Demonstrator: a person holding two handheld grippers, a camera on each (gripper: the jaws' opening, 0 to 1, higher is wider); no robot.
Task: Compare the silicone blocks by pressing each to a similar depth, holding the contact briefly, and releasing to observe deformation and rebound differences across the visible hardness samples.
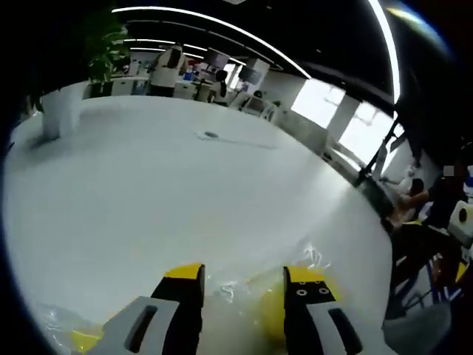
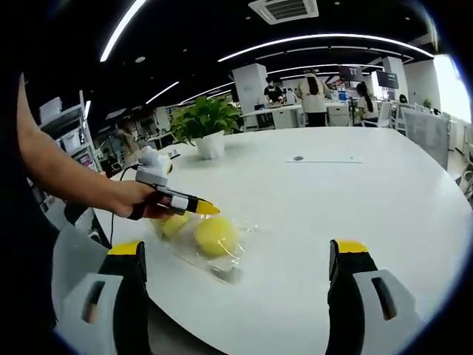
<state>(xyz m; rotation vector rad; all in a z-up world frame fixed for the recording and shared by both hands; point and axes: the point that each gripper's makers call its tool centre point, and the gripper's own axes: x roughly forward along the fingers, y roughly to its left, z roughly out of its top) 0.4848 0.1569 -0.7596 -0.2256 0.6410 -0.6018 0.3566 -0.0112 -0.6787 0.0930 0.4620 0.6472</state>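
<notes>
We judged the first press was under way — our left gripper (image 2: 203,208), jaws together as far as we could tell, touched the bagged yellow silicone blocks (image 2: 214,237) near the counter (image 2: 355,192) edge, while our right gripper (image 2: 236,255) waited wide open — next, hold and release.

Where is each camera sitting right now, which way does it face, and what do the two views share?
Left gripper view: rides the left gripper, low over the white table, facing a yellow block in plastic wrap between its open jaws.
Right gripper view: rides the right gripper, jaws wide, facing across the table; the person's hand holds the left gripper over the yellow blocks.
Shared: table, wrapped yellow blocks, potted plant, office behind.
</notes>
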